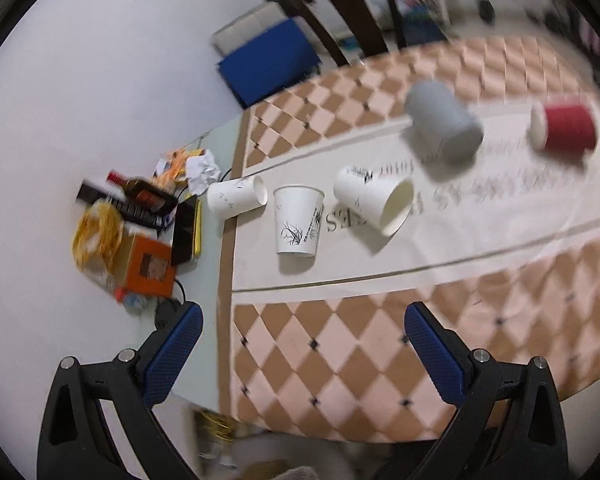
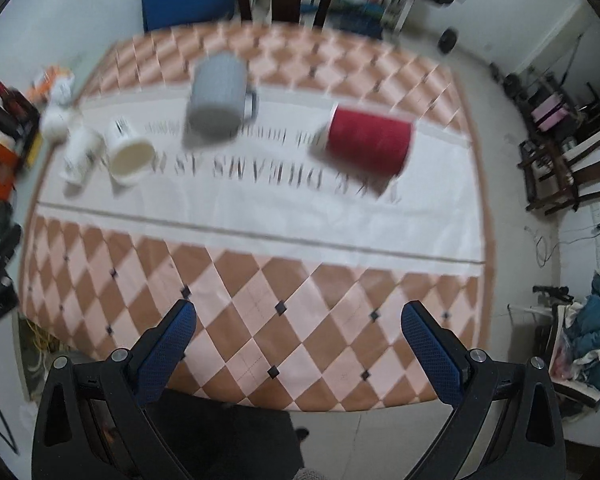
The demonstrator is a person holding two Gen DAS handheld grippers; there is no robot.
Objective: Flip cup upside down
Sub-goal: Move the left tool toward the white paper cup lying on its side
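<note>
Several cups sit on the white strip of a checkered tablecloth. In the left wrist view a white paper cup stands with its mouth up, between a white cup lying on its side and another tipped white cup. A grey mug and a red cup lie farther right. The right wrist view shows the grey mug, the red cup and the white cups. My left gripper is open and empty above the near cloth. My right gripper is open and empty too.
Clutter lies left of the cloth: an orange box, a dark bottle, crumpled paper and a black phone. A dark wooden chair and a blue board stand behind the table. Another chair stands on the right.
</note>
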